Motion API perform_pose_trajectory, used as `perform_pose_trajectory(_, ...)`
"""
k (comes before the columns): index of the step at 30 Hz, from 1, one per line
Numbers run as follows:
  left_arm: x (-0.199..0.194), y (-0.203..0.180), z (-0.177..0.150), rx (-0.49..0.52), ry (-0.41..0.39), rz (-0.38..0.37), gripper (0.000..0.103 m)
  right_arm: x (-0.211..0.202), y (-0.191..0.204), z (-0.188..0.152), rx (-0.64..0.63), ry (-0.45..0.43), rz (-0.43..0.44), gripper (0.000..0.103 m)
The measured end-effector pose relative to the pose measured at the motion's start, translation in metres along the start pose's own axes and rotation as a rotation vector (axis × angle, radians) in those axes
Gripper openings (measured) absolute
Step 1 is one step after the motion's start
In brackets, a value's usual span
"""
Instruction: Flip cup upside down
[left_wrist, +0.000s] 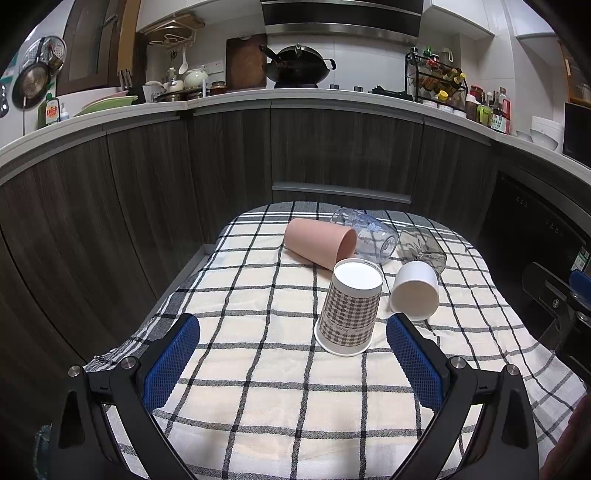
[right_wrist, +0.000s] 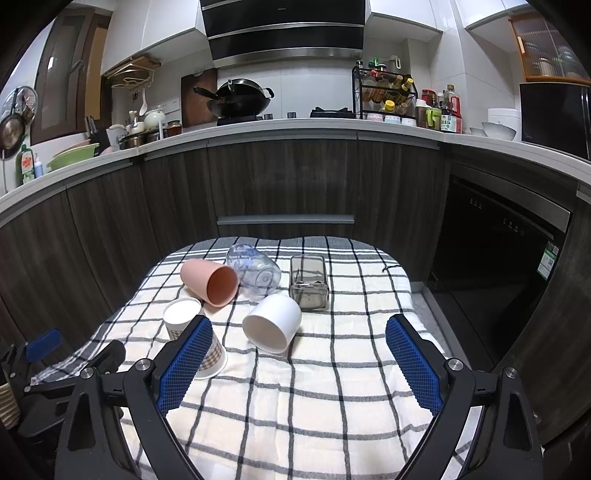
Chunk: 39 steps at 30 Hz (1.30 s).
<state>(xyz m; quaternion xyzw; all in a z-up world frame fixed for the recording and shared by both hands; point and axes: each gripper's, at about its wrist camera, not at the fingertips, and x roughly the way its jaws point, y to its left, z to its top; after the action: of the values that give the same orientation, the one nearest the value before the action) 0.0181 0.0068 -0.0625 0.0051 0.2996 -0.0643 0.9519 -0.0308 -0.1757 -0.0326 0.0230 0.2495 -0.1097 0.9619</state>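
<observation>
A houndstooth paper cup stands upside down on the checked cloth; it also shows in the right wrist view, partly behind a blue pad. A white cup, a pink cup, a clear patterned glass and a smoky square glass lie on their sides. My left gripper is open and empty, just short of the paper cup. My right gripper is open and empty, near the white cup.
The cloth-covered table sits in front of dark wood kitchen cabinets. The right gripper's body shows at the right edge of the left wrist view. The left gripper's body shows at the left of the right wrist view.
</observation>
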Motion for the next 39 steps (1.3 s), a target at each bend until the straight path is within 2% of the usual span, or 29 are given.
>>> perform_pose_trajectory(39, 0.0003, 0.0013, 0.0005, -0.003, 0.009, -0.008, 0.103, 0.0028, -0.001, -0.0018, 0.014, 0.019, -0.004, 0.095)
